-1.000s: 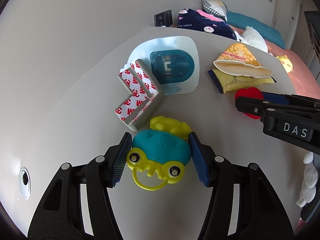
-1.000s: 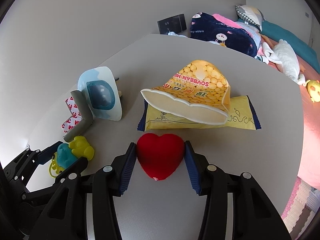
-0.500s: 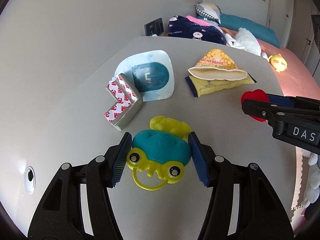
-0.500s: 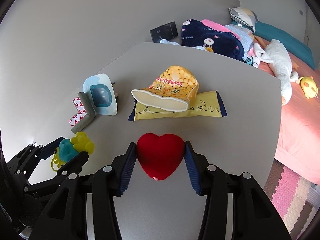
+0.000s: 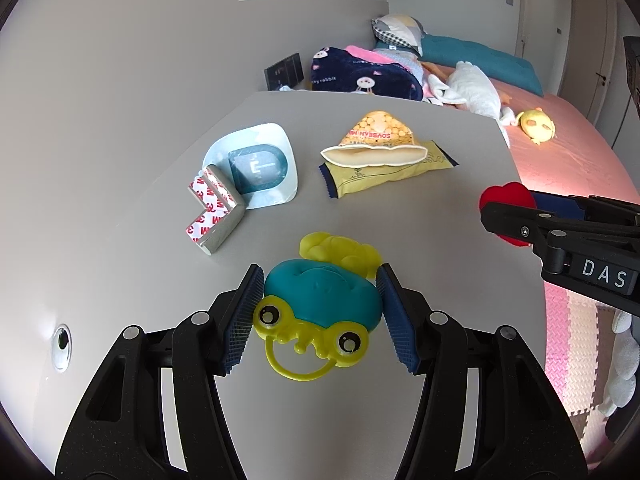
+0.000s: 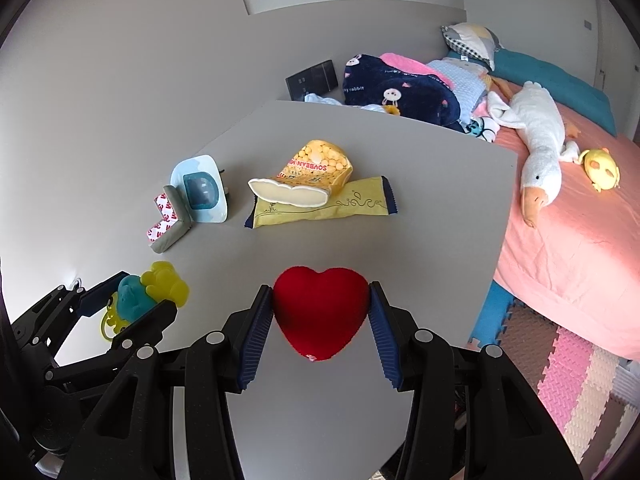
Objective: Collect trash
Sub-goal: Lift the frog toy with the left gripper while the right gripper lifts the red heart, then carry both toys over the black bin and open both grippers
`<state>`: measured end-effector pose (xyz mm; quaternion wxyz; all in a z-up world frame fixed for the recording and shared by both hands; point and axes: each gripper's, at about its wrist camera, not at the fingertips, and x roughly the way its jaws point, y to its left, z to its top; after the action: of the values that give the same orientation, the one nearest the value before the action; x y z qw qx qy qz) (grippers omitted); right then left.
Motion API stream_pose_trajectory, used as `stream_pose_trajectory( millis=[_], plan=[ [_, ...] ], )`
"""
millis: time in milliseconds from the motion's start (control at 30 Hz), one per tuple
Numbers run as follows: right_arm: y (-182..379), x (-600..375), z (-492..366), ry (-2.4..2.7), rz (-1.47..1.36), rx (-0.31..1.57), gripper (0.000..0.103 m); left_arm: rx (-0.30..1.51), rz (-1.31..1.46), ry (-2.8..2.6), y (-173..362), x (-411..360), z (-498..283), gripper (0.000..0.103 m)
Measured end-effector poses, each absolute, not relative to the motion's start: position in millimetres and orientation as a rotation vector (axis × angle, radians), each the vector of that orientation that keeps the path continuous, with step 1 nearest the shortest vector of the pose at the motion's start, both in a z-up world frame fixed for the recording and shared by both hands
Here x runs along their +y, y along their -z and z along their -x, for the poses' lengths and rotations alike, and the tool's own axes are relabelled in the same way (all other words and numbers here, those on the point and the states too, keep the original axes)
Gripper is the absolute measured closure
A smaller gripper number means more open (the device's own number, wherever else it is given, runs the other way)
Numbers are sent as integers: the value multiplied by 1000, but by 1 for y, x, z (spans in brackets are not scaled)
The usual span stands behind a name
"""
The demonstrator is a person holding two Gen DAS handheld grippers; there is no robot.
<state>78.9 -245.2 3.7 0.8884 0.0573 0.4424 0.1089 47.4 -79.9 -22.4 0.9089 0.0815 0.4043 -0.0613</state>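
Note:
My left gripper (image 5: 318,318) is shut on a teal and yellow frog toy (image 5: 320,300), held above the grey table (image 5: 400,208); the same toy (image 6: 138,300) shows at the left of the right wrist view. My right gripper (image 6: 320,326) is shut on a red heart (image 6: 320,312), also lifted; that heart (image 5: 506,200) appears at the right of the left wrist view. On the table lie a yellow soybean bag (image 6: 308,178) over a flat yellow wrapper (image 6: 340,208), a blue and white blister pack (image 6: 202,194) and a grey corner guard with red-printed tape (image 6: 168,222).
The table's right edge (image 6: 498,232) drops to a pink bed (image 6: 568,240) with a goose plush (image 6: 538,152) and a yellow plush (image 6: 600,168). Blankets and pillows (image 6: 400,88) pile behind the far edge. Foam mats (image 6: 568,380) cover the floor. A round hole (image 5: 62,344) is in the tabletop's left side.
Both grippers have pulled back and risen, each keeping its toy. The wrappers, blister pack and corner guard now look smaller and farther off, and more of the bed and floor shows.

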Motion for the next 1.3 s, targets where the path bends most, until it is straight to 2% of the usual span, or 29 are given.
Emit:
stream_pose_trajectory(
  millis=[1300],
  plan=[
    [-27,-374,4,-28,-186,829,53,777,-246,333,8,-203,-3,46]
  ],
)
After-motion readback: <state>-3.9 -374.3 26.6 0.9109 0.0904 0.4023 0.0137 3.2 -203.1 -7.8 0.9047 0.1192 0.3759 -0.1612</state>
